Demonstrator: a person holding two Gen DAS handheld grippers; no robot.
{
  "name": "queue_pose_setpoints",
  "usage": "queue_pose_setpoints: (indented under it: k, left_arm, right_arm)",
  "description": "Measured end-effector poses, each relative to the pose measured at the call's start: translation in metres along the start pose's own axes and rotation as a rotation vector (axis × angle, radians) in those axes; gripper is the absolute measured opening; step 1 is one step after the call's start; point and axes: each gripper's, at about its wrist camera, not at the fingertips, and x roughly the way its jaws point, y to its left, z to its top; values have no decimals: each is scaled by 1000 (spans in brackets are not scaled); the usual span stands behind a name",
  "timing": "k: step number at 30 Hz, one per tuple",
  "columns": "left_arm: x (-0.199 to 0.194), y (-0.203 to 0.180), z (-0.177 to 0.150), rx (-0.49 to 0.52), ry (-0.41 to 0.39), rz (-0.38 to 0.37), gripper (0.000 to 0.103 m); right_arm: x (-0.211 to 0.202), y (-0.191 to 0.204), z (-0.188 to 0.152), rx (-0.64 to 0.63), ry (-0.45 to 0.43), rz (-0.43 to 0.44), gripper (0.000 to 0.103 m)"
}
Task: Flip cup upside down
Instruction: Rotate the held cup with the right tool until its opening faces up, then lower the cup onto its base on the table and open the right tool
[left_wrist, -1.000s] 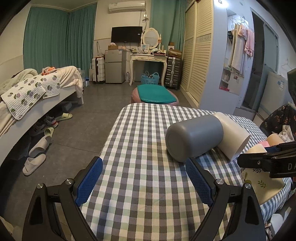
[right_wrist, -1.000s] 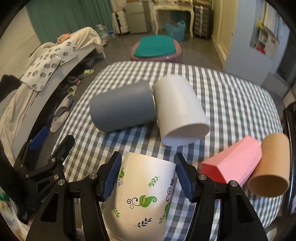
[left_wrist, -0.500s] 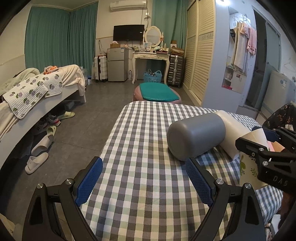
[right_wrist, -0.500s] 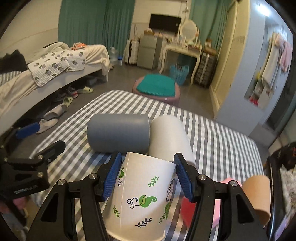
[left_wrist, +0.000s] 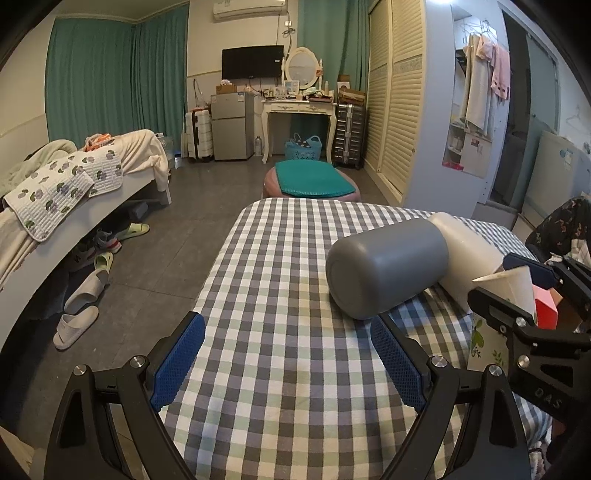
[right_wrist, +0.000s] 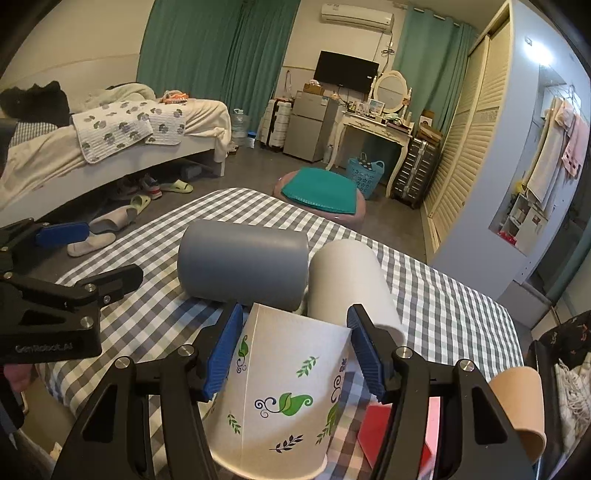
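Observation:
A white paper cup with green leaf prints (right_wrist: 280, 391) sits between the blue pads of my right gripper (right_wrist: 295, 343), which is shut on it. The cup is tilted, its base end pointing away from the camera and its rim toward the camera. In the left wrist view the cup (left_wrist: 513, 284) and the right gripper (left_wrist: 517, 291) show at the right edge. My left gripper (left_wrist: 288, 365) is open and empty over the checked tablecloth (left_wrist: 280, 295), left of the cups; its side shows in the right wrist view (right_wrist: 66, 258).
A grey cup (right_wrist: 243, 266) and a white cup (right_wrist: 351, 284) lie on their sides mid-table. A pink block (right_wrist: 399, 432) and a tan cup (right_wrist: 517, 402) lie at the right. A stool with a green cushion (left_wrist: 314, 181) stands beyond the table.
My right gripper has lifted and tilted upward with the leaf-print cup, so the view now looks across the room instead of down on the table. The left gripper has barely moved.

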Motion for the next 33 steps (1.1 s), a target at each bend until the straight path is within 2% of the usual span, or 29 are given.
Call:
queue_pose_setpoints:
  k: [10, 22, 26, 33]
  left_arm:
    - [-20, -10, 1, 11, -25, -1, 94]
    - [-46, -17, -3, 22, -48, 18, 94]
    - [-56, -21, -3, 29, -61, 26, 94]
    - [-83, -32, -4, 37, -105, 40, 94]
  right_arm:
    - [-34, 1, -18, -13, -5, -6, 59]
    - [-50, 2, -22, 15, -12, 17, 59]
    - [-59, 0, -21, 26, -25, 18, 68]
    - [-87, -12, -18, 80, -83, 37, 68]
